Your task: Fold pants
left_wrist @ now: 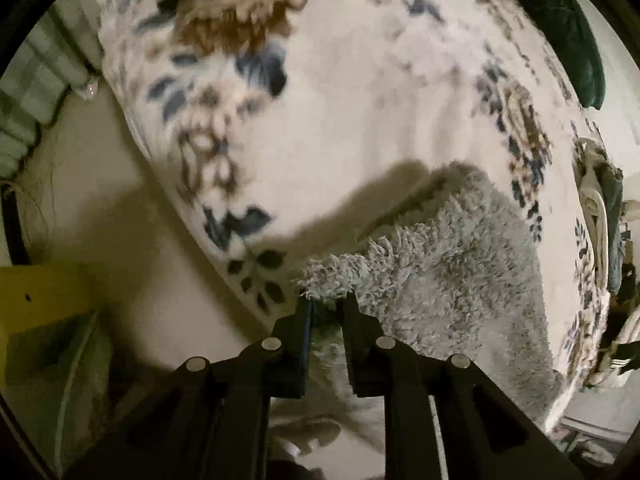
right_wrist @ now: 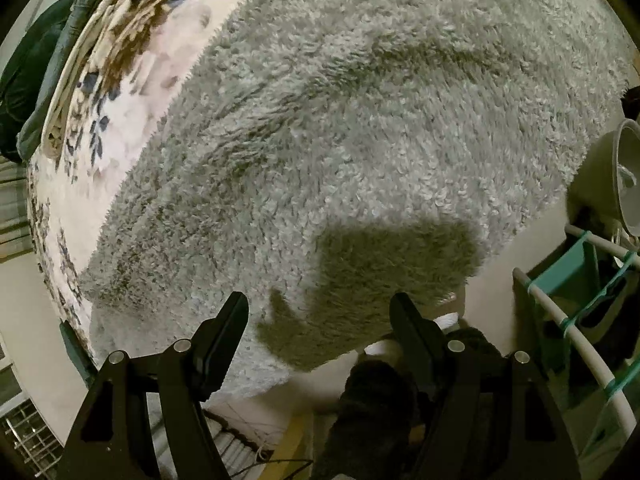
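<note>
Floral bedding in cream, brown and blue fills the left wrist view: a blanket [left_wrist: 340,120] spread over a bed, with pale floor to the left and a dark green cushion [left_wrist: 560,32] at the upper right. On it lie the pants [left_wrist: 440,264], a shaggy grey fleece garment, running from the lower middle toward the right. The left gripper [left_wrist: 326,308] sits at the near edge of that fleece with its jaws drawn close together; tufts of pile show in the narrow gap, so it appears to be pinching the hem, likely to lift that edge for a fold.

From the right wrist view, the same grey pants [right_wrist: 380,120] cover most of the picture, lying flat across the blanket [right_wrist: 132,52], their lower edge hanging near the bedside. The right gripper [right_wrist: 318,308] hovers just over that edge with its jaws spread wide and nothing between them, casting a shadow on the pile. That stance suits an approach to grasp a second corner. A white drying rack [right_wrist: 568,320] stands at the right.
</note>
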The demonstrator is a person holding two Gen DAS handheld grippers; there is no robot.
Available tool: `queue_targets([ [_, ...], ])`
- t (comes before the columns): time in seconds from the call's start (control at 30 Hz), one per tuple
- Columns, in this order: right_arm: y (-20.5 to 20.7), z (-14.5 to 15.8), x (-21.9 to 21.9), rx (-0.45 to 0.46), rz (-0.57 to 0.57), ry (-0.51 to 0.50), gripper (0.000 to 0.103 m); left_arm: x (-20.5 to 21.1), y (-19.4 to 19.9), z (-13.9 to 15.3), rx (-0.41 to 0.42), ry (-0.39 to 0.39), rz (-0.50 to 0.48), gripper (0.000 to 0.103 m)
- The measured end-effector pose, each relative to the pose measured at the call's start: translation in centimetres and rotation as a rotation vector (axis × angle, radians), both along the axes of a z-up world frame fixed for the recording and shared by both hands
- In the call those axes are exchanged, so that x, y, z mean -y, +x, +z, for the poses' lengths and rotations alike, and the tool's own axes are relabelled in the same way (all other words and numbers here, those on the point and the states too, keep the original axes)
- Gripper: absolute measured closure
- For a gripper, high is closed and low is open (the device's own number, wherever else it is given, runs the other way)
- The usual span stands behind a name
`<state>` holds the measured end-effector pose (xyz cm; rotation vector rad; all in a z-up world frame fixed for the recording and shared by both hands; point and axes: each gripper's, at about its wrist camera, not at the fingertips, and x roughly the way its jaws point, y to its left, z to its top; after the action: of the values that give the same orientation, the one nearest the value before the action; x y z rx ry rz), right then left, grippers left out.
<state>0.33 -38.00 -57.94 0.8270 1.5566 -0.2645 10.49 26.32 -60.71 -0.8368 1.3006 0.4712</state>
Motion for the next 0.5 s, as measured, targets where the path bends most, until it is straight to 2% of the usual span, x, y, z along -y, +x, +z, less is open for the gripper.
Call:
queue_targets([
  [0.03,-0.1,0.3,0.3,0.016,0.002,0.000,0.027,0.3,0.2,0.3,-0.002,-0.005,0.000,0.089],
  [0.07,-0.1,0.7,0.6,0.038,-0.001,0.003,0.020,0.7,0.4,0.8,0.005,0.004,-0.012,0.089],
  [0.13,-0.8,1.4,1.7,0.090,-0.021,0.018,0.010,2.2,1.3,2.7,0.003,0.080,-0.083,0.083],
  [0.17,-1.3,1.7,2.6,0.115,-0.042,0.027,0.010,3.2,1.8,3.7,0.009,0.121,-0.129,0.081],
  [0.2,-1.7,2.0,3.4,0.133,-0.064,0.029,0.010,4.3,2.2,4.7,0.017,0.164,-0.169,0.071],
  [0.23,-2.4,2.2,4.5,0.151,-0.091,0.025,0.010,5.2,2.5,5.4,0.020,0.196,-0.198,0.050],
  [0.27,-3.2,2.5,5.8,0.169,-0.127,0.019,0.010,6.8,3.0,6.5,0.030,0.231,-0.240,0.038],
  [0.3,-3.9,2.6,6.9,0.182,-0.158,0.011,0.010,8.8,3.5,7.4,0.040,0.267,-0.290,0.020],
  [0.37,-5.5,2.7,10.2,0.199,-0.236,-0.008,0.010,13.1,4.4,8.7,0.042,0.330,-0.395,0.017],
  [0.5,-8.6,2.2,17.4,0.225,-0.371,-0.073,0.010,22.2,5.1,9.5,0.080,0.330,-0.608,0.017],
])
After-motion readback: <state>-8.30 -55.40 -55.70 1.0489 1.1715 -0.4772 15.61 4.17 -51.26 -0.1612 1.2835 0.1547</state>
